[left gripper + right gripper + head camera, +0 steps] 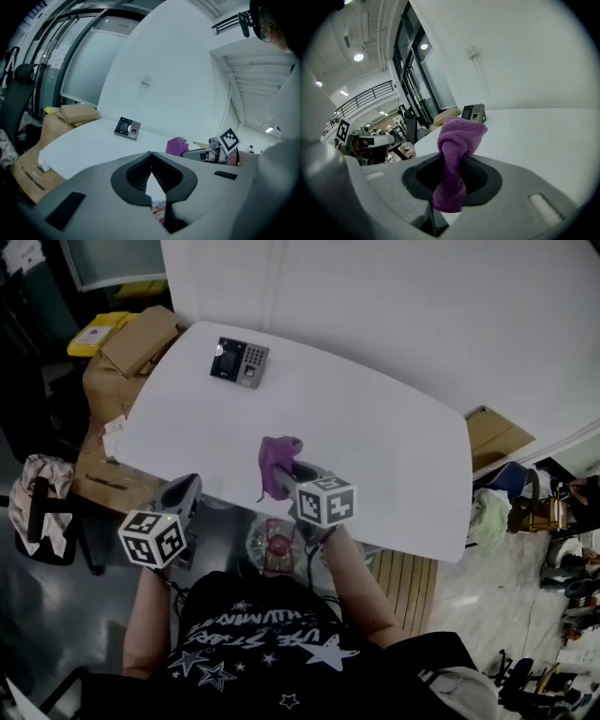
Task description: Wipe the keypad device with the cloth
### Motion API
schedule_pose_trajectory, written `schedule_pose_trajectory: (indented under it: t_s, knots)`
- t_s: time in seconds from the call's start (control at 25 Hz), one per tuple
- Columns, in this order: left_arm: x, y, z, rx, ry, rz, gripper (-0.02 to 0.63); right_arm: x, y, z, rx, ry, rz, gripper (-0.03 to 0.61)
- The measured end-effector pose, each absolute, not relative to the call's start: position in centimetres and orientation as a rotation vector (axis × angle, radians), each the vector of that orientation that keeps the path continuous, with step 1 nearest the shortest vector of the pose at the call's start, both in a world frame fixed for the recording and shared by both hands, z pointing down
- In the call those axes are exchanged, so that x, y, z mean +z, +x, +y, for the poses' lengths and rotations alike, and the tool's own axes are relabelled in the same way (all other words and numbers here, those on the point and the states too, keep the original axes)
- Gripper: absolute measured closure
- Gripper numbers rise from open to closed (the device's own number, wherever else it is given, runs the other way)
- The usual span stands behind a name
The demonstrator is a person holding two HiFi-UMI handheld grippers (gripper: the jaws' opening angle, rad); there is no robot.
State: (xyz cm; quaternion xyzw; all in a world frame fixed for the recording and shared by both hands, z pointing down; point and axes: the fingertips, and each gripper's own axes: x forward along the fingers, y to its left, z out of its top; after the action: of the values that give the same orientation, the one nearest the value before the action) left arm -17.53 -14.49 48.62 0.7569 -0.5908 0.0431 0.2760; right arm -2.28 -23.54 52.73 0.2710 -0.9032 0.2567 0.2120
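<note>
The keypad device (240,362), dark with a small screen and grey keys, lies at the far left of the white table (394,456). It also shows in the left gripper view as the keypad device (127,127) and far off in the right gripper view as the keypad device (473,113). My right gripper (283,472) hovers over the table's near middle, shut on a purple cloth (277,460) that bunches above the jaws and hangs below them, cloth (454,159). My left gripper (184,491) sits at the table's near left edge, shut and empty (151,174).
Cardboard boxes (141,338) and a yellow item (98,331) stand off the table's far left corner. A chair with draped fabric (42,502) is at the left. Another cardboard piece (497,437) lies beyond the right edge. A white wall (422,306) backs the table.
</note>
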Motion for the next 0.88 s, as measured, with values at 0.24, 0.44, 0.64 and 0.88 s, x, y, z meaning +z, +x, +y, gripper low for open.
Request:
schedule_pose_trajectory:
  t_s: [0.24, 0.44, 0.64, 0.88]
  knots:
    - [49.7, -18.4, -12.4, 0.084, 1.982, -1.617, 0.607, 53.1, -3.8, -21.6, 0.693, 0.679, -2.514, 0.48]
    - [50.1, -19.0, -9.5, 0.062, 1.949, -1.63, 0.607, 53.4, -4.5, -20.0, 0.627, 0.66, -2.479, 0.48]
    - [49.5, -19.2, -6.1, 0.042, 1.943, -1.645, 0.607, 51.8, -5.0, -17.5, 0.617, 0.674, -2.503, 0.48]
    - [48.3, -18.4, -2.4, 0.023, 1.969, -1.655, 0.607, 50.5, -4.3, -13.4, 0.6, 0.67, -2.52, 0.48]
